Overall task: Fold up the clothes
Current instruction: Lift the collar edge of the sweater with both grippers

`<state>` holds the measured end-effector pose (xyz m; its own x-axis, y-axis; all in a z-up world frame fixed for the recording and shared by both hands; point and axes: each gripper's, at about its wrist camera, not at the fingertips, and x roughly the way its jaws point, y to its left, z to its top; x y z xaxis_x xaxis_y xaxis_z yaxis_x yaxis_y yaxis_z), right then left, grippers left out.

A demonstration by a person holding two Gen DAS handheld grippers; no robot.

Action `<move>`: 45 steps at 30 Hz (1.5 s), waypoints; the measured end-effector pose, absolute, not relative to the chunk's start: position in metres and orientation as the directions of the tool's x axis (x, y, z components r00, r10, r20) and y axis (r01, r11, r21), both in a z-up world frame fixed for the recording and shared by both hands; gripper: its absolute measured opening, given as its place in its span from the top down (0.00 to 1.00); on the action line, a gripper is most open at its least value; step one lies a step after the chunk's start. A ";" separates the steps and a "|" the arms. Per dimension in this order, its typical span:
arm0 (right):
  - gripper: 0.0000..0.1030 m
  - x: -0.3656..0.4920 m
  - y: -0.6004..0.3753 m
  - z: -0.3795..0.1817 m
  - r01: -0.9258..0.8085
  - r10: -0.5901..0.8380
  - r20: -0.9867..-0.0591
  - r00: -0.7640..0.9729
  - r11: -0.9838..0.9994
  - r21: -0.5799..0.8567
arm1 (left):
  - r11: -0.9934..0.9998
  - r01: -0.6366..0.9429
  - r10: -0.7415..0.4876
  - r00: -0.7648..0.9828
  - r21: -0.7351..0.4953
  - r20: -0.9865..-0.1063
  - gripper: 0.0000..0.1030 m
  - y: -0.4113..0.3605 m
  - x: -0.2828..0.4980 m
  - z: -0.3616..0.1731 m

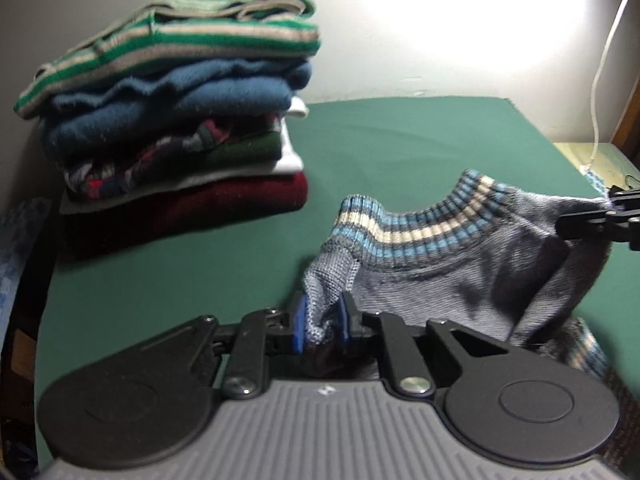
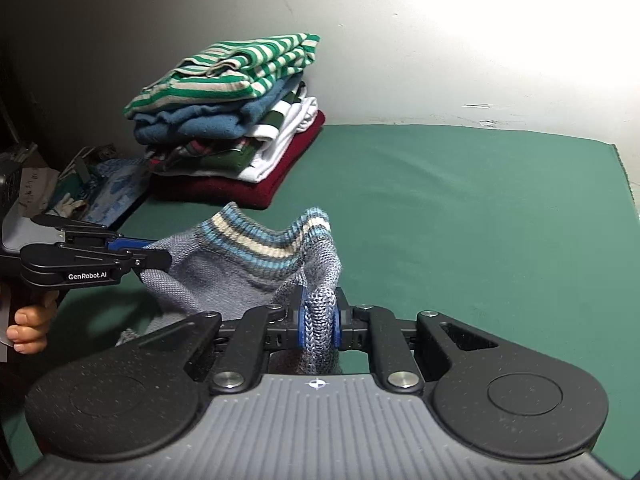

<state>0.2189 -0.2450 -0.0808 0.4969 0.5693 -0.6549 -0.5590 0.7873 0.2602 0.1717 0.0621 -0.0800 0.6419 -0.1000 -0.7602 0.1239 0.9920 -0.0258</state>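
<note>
Grey-blue knit sweater (image 1: 460, 280) held up off the green table cover (image 1: 400, 152), stretched between two hand-held grippers. Left gripper (image 1: 322, 320): blue pads nearly together, pinching a bunched fold of the knit at one shoulder edge. Right gripper (image 2: 318, 320): same narrow gap, pads clamped on a thick roll of knit at the other shoulder. From the right wrist view the left gripper (image 2: 154, 254) comes in from the left edge, fabric caught at its tip, with a hand (image 2: 30, 326) wrapped around its handle below. From the left wrist view the right gripper's tip (image 1: 600, 216) shows at the far right, biting the sweater's edge. Ribbed collar (image 1: 420, 228), striped blue and cream, sags in an arc between the two grips, facing away from the cameras; body of the sweater hangs below, lower part draping toward the table. Stack of folded clothes (image 2: 236, 120) sits at the far left of the cover against the pale wall (image 2: 440, 40): green-and-white striped top uppermost, blue knit under it, patterned and white pieces, dark red at the bottom. Stack well apart from the held sweater. White cord (image 1: 604, 60) hangs down the wall at far right in the left wrist view. Clutter (image 2: 92, 188) beside the table, left of the stack, too dim to identify.
</note>
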 end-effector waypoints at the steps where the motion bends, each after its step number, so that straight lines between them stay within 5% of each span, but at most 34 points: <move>1: 0.87 0.223 -0.244 -0.084 -0.553 0.562 -0.661 0.497 0.792 0.258 | 0.992 0.122 -0.103 0.634 -0.032 -0.766 0.87 0.063 0.175 -0.083; 4: 0.86 0.234 -0.243 -0.093 -0.541 0.551 -0.683 0.478 0.798 0.265 | 0.990 0.130 -0.120 0.619 -0.049 -0.777 0.80 0.065 0.184 -0.090; 8: 0.79 0.246 -0.244 -0.102 -0.536 0.572 -0.703 0.423 0.783 0.315 | 0.984 0.151 -0.168 0.587 -0.097 -0.792 0.52 0.068 0.193 -0.099; 19: 0.53 0.277 -0.235 -0.122 -0.511 0.591 -0.728 0.346 0.770 0.382 | 0.975 0.154 -0.219 0.548 -0.160 -0.807 0.37 0.077 0.214 -0.116; 25: 0.53 0.292 -0.227 -0.130 -0.507 0.564 -0.738 0.372 0.789 0.347 | 0.976 0.153 -0.213 0.566 -0.153 -0.796 0.45 0.080 0.220 -0.116; 28: 0.54 0.294 -0.222 -0.132 -0.530 0.564 -0.738 0.369 0.780 0.331 | 0.975 0.153 -0.219 0.576 -0.160 -0.788 0.60 0.078 0.222 -0.117; 31: 0.80 0.292 -0.219 -0.132 -0.559 0.558 -0.744 0.368 0.772 0.302 | 0.973 0.164 -0.229 0.578 -0.163 -0.783 0.85 0.072 0.219 -0.116; 45: 0.88 0.266 -0.237 -0.093 -0.609 0.634 -0.655 0.411 0.726 0.321 | 0.976 0.181 -0.211 0.685 -0.117 -0.698 0.89 0.064 0.177 -0.068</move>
<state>0.2663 -0.2372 -0.0930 0.4112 0.6343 -0.6546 -0.6086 0.7257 0.3209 0.1772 0.0639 -0.0676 0.6847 -0.2109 -0.6977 0.1812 0.9764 -0.1174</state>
